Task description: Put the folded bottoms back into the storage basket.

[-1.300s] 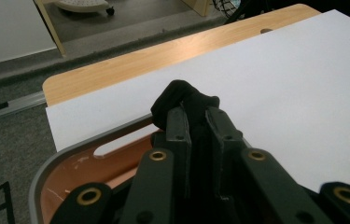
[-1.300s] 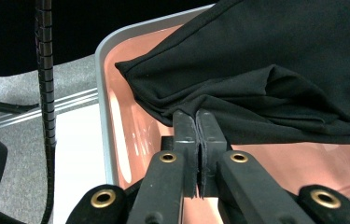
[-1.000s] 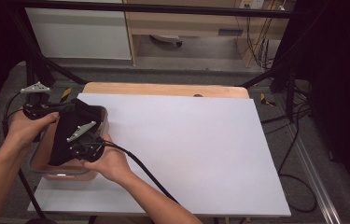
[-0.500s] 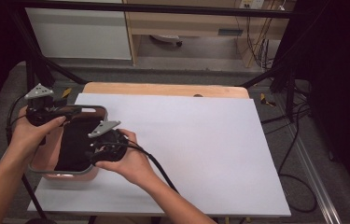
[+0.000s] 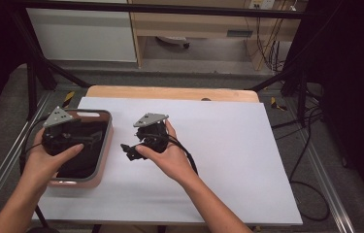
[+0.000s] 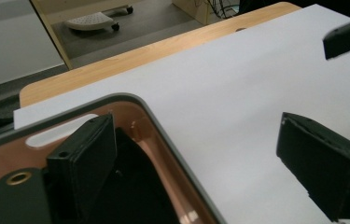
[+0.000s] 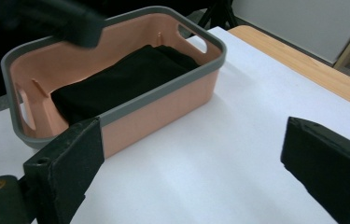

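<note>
A pink basket with a grey rim stands at the table's left, and a folded black cloth lies inside it. My left gripper hovers over the basket's left half. Its jaws have just been opening and stand open with nothing between them; the left gripper straddles the basket's rim above the cloth. My right gripper is over the white tabletop just right of the basket, jaws also just opened and empty. In its own view the right gripper faces the basket and cloth.
A white sheet covers the table, with a wooden strip along the far edge. Black frame poles stand at the back corners, cables hang off the right side, and a cabinet stands beyond.
Both grippers were together over the cloth in the basket. They have drawn apart: the right one moved right, out over the white sheet, the left toward the basket's left side. Both now show open jaws.
</note>
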Tool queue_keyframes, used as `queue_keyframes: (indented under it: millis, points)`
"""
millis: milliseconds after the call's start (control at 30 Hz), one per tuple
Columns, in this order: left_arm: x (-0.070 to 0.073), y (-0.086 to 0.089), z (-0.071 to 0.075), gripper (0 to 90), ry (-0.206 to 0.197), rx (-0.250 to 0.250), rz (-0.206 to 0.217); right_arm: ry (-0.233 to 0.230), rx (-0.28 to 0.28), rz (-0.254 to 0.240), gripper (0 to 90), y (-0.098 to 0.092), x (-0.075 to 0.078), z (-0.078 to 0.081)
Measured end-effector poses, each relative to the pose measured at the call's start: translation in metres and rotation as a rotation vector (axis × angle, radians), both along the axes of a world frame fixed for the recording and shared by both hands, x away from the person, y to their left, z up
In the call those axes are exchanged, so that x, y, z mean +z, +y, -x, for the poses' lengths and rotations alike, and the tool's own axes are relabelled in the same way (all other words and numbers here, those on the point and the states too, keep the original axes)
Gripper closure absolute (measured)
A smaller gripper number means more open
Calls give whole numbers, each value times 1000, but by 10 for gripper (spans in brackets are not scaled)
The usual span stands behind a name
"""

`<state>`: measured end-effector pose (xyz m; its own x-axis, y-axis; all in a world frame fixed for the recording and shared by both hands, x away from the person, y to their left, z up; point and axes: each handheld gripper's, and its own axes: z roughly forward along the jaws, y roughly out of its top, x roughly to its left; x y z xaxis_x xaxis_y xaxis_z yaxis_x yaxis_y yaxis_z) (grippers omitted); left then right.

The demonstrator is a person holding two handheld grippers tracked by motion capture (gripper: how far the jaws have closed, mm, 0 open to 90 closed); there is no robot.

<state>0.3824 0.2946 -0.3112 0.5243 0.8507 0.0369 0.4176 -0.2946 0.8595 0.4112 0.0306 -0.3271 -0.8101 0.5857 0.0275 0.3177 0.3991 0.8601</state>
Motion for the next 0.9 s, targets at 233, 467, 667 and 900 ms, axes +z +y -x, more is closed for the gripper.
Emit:
queue_keyframes:
  millis: [233, 467, 667, 900]
  points:
    - [-18, -12, 19, 85, 0, -40, 55, -1, -19, -29, 74, -16, 9, -10]
    - [-25, -20, 25, 88, -2, -35, 54, 4, -57, -42, 77, -32, 15, -18]
    - [-28, -22, 32, 87, -12, -41, 68, 6, -95, -51, 76, -46, 18, -24]
    - [-30, -17, 36, 84, -23, -29, 98, 1, -110, -56, 63, -61, 20, -27]
